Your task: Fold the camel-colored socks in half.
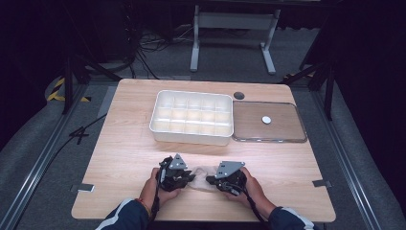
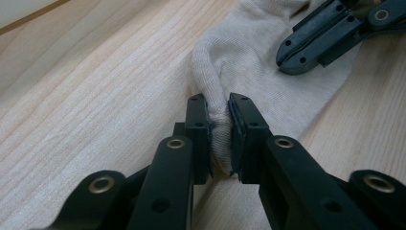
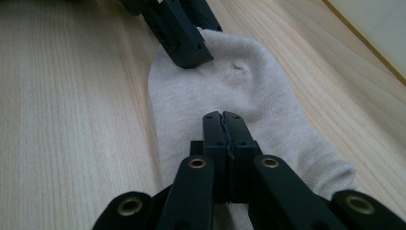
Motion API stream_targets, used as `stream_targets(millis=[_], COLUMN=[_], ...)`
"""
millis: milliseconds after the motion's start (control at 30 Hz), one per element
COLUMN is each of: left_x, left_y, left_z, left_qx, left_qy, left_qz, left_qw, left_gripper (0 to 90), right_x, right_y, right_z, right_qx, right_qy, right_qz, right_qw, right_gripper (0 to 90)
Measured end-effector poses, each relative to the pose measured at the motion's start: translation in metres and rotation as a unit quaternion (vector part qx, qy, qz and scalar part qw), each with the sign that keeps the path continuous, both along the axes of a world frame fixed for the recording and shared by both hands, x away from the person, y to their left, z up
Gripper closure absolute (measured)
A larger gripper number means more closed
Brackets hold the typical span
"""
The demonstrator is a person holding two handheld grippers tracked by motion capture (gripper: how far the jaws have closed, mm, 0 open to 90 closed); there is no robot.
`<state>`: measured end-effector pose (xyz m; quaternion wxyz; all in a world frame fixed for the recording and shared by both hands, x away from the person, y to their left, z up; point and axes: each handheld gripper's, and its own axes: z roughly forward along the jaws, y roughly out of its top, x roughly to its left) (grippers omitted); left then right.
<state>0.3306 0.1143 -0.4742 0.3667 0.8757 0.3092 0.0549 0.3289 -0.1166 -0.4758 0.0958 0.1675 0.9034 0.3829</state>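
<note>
Dark curtains and tangled floor cables ring a pale wooden table (image 1: pixel 124 143), where a person works with a black two-jaw gripper in each hand. Between the two tools, near the table's front edge, lies a small off-white knitted sock (image 1: pixel 201 172), flat on the wood. At left in the high view, the left gripper (image 2: pixel 219 125) is clenched on a raised fold of the sock, the cloth bunched and pinched between its pads. Opposite it, the right gripper (image 3: pixel 223 129) has its jaws pressed together with no gap showing, its tip resting over the sock's flat fabric; whether any cloth is caught between them cannot be told. Farther back on the table stand a white plastic tray divided into small compartments (image 1: pixel 191 136) and, just beside it on the right, a clear flat lid (image 1: pixel 287 125) bearing a small white disc (image 1: pixel 266 120).
</note>
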Motion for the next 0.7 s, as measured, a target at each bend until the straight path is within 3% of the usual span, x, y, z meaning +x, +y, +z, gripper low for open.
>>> stream_targets(millis=[67, 167, 367, 700], left_x=[0.0, -0.002, -0.004, -0.008], left_y=[0.0, 0.001, 0.004, 0.002], left_z=[0.001, 0.002, 0.011, 0.019], left_qx=[0.008, 0.002, -0.025, -0.057], left_qy=[-0.011, -0.012, -0.029, -0.035], left_qz=[-0.002, 0.002, 0.002, -0.004], left_qw=[0.9999, 0.9999, 0.9993, 0.9977], left_gripper=[81.2, 82.5, 82.9, 83.0], right_x=[0.001, 0.004, 0.007, 0.015], right_y=[0.002, 0.003, 0.005, 0.016], right_z=[0.0, 0.001, 0.002, 0.003], right_qx=[-0.001, -0.001, -0.003, -0.008], right_qy=[0.002, 0.004, 0.012, 0.017], right_qz=[0.0, 0.006, 0.007, 0.005], right_qw=[1.0, 1.0, 0.9999, 0.9998], right_gripper=[89.6, 89.5, 89.5, 89.6])
